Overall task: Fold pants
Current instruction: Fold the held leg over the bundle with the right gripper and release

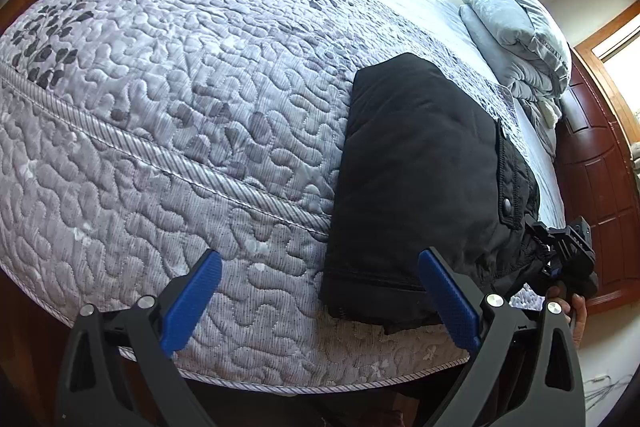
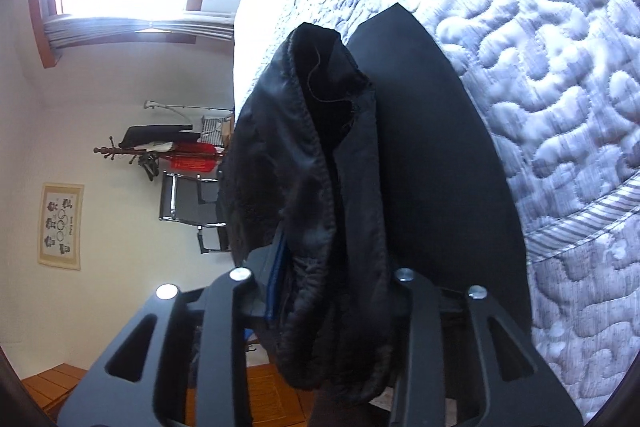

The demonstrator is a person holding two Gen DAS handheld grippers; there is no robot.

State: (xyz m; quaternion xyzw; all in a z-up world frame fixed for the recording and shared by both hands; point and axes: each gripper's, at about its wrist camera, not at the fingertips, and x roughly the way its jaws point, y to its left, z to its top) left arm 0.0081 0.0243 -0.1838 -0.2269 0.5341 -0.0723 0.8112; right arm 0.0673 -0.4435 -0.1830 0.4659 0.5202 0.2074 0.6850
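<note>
Black pants [image 1: 420, 179] lie folded into a thick rectangle on the grey quilted bed [image 1: 180, 87], near its front edge. My left gripper [image 1: 320, 303] is open and empty, its blue pads spread just before the bed edge; the right pad [image 1: 448, 299] sits over the pants' near corner. My right gripper [image 1: 560, 251] shows at the pants' right end. In the right wrist view it [image 2: 320, 267] is shut on a bunched edge of the pants [image 2: 320, 155], which drapes over its fingers and hides them.
A folded grey blanket and pillows [image 1: 516, 27] lie at the head of the bed, by a dark wooden headboard [image 1: 596, 163]. A chair and coat rack [image 2: 180, 171] stand by the far wall under a window. Wood floor lies below.
</note>
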